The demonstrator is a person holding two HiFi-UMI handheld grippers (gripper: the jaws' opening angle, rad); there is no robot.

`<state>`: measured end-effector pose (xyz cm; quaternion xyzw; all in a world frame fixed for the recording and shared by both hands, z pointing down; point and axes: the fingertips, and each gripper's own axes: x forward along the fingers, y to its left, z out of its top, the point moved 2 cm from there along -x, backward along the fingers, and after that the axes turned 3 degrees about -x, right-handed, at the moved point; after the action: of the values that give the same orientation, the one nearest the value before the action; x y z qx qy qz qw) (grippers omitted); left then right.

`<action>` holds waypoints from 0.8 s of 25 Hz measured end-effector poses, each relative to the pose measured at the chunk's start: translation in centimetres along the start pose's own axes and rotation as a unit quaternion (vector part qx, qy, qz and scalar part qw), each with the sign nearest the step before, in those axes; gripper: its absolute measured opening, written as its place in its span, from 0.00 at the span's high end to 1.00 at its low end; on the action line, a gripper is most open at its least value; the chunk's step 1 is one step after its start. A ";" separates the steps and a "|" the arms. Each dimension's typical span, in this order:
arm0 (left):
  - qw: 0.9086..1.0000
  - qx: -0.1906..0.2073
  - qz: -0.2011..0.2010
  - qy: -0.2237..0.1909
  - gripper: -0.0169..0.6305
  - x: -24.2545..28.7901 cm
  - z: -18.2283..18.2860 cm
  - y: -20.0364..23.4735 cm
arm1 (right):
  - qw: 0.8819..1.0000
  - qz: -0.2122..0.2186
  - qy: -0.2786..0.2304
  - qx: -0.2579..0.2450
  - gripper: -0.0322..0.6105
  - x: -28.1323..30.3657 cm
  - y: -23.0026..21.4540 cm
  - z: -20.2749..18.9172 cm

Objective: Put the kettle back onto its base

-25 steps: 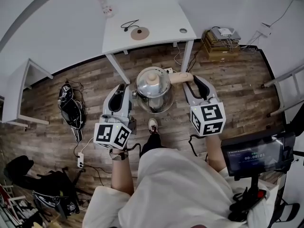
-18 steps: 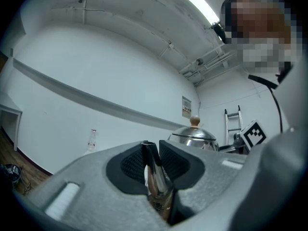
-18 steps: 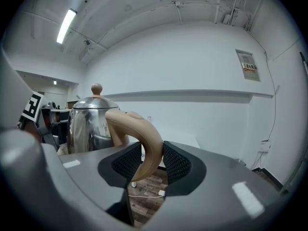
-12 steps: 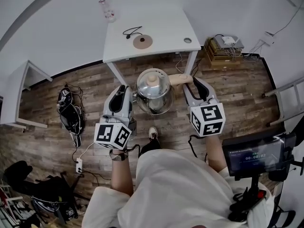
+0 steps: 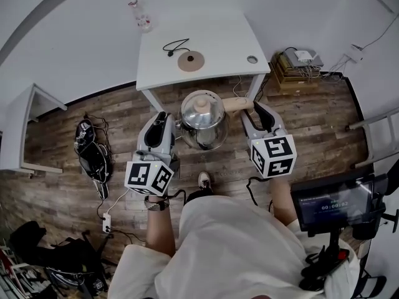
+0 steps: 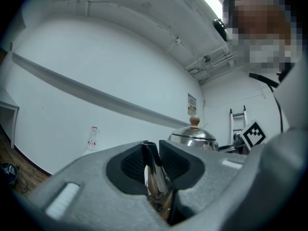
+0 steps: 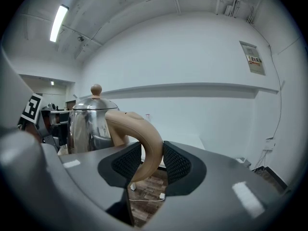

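A steel kettle (image 5: 202, 118) with a tan knob and tan handle (image 5: 237, 103) hangs in the air over the wood floor, just short of the white table (image 5: 218, 39). My left gripper (image 5: 163, 121) is shut on its spout (image 6: 154, 177). On the other side my right gripper (image 5: 252, 109) is shut on the handle (image 7: 144, 143). The round brown base (image 5: 191, 60) lies on the table with its black cable (image 5: 174, 44) beside it. The left gripper view shows the lid (image 6: 192, 134) beyond the jaws; the right gripper view shows the body (image 7: 86, 124).
A small clear bottle (image 5: 142, 14) stands at the table's far left corner, and a cable hole (image 5: 252, 59) is near its right edge. Black gear (image 5: 93, 145) lies on the floor at left, stacked boxes (image 5: 298, 61) at right. A screen (image 5: 330, 201) stands at lower right.
The table and base have drawn nearer and lower in the head view as the person walks forward. Both grippers keep their hold on the kettle.
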<state>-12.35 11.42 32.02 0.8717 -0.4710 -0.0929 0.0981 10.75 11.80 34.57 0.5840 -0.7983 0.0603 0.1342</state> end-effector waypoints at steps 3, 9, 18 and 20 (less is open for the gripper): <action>1.000 -0.001 -0.001 0.003 0.86 1.5 0.1 2.0 | 1.000 -0.001 0.003 0.002 0.72 2.3 0.2 0.3; 1.000 -0.005 -0.009 0.011 0.86 4.2 0.3 5.6 | 1.000 -0.011 0.012 0.011 0.72 6.5 0.4 0.9; 0.999 -0.018 -0.017 0.026 0.86 9.9 0.0 13.2 | 0.999 -0.023 0.030 0.018 0.72 15.2 0.9 1.6; 0.999 -0.020 -0.018 0.029 0.86 11.2 -0.1 15.0 | 0.999 -0.024 0.033 0.019 0.72 17.1 1.0 1.8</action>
<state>-18.29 -6.03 35.18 0.8801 -0.4505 -0.0789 0.1274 4.71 -4.03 37.78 0.6030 -0.7780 0.0918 0.1507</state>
